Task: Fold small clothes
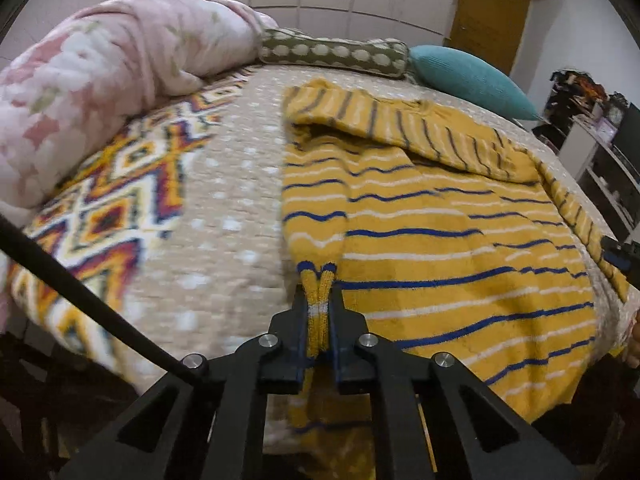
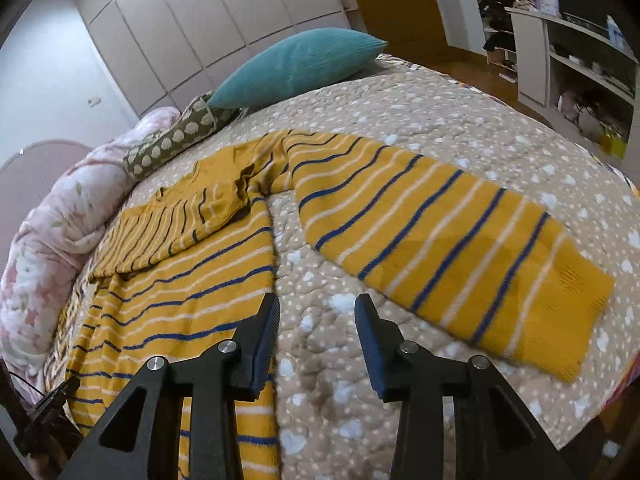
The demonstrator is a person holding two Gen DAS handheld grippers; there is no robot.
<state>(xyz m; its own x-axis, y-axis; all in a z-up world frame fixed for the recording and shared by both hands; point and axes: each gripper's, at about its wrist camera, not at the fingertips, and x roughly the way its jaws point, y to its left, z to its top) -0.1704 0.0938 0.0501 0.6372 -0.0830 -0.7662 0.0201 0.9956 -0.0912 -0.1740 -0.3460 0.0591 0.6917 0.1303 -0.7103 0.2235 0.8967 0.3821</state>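
Right gripper point(image 2: 316, 320), jaws apart and empty, is hovering beside the sweater point(image 2: 180, 280) hem, its free sleeve point(image 2: 460, 248) stretching away up-right on the bed (left gripper point(image 1: 319, 300) is pinching the hem's other corner).

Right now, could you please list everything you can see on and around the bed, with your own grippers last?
Sweater: one, mustard with blue and white stripes, spread on the bed, one sleeve stretched out sideways, the other folded across the chest.
Bedspread: one, beige with white dots, covering the bed.
Patterned blanket: one, multicoloured diamonds, beside the sweater.
Pink quilt: one, pink floral, bunched at the bed's edge.
Dotted cushion: one, olive with pale spots, at the head.
Teal pillow: one, beside the dotted cushion.
Wardrobe: white doors, behind the bed.
Shelves: white, cluttered.
Left gripper: black, shut on the sweater's edge.
Right gripper: black, open, empty, above the bedspread.
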